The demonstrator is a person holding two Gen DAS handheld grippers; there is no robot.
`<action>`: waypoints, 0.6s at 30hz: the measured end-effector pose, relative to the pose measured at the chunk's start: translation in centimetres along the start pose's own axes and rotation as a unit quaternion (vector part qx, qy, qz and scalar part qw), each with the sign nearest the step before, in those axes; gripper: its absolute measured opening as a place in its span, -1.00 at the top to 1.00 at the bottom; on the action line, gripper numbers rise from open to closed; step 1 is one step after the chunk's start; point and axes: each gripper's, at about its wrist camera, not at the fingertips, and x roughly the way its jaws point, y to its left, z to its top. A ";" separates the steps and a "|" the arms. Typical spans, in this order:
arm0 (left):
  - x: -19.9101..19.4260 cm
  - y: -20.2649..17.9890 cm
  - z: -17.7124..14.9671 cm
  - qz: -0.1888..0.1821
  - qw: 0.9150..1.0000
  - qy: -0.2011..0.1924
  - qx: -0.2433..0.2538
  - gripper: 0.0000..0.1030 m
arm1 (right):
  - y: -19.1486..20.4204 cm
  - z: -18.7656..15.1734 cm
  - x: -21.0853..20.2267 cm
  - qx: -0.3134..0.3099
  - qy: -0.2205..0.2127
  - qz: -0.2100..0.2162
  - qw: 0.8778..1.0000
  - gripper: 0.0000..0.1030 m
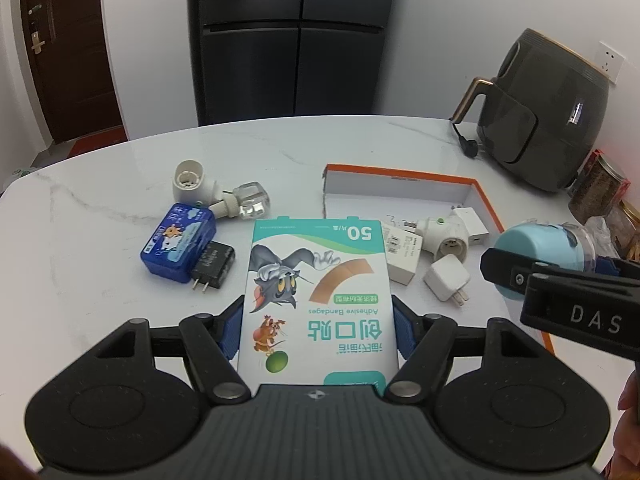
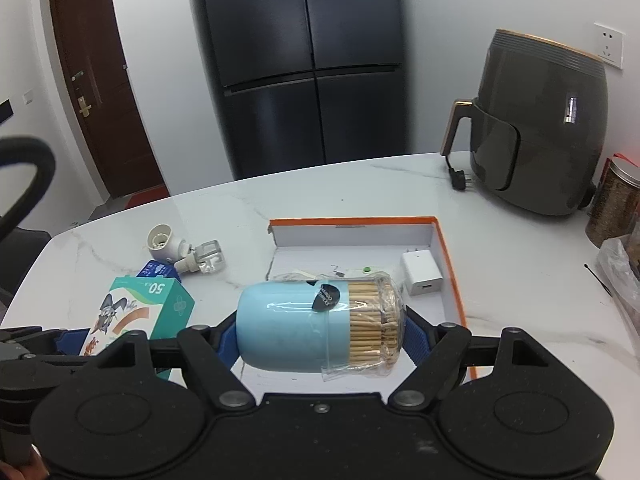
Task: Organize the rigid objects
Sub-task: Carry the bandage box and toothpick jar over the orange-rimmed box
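Your left gripper is clamped on a teal-and-white bandage box with cartoon print, held over the near table. Your right gripper grasps a light-blue toothpick jar, sideways, above the orange-rimmed tray.

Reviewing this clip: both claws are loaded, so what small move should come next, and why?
Probably lower the right claw and set the toothpick jar into the orange-rimmed box. The jar already hangs over the box's open floor, beside the white charger.
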 end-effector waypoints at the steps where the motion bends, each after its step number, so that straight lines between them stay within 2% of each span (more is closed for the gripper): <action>1: 0.0 -0.1 0.0 -0.001 1.000 0.000 0.001 -0.39 | -0.2 0.0 0.0 0.001 0.000 -0.001 1.000 -0.78; 18: 0.6 -2.5 0.1 -0.018 1.000 0.003 0.016 -0.39 | -2.9 -0.2 -0.7 0.020 -0.003 -0.021 1.000 -0.78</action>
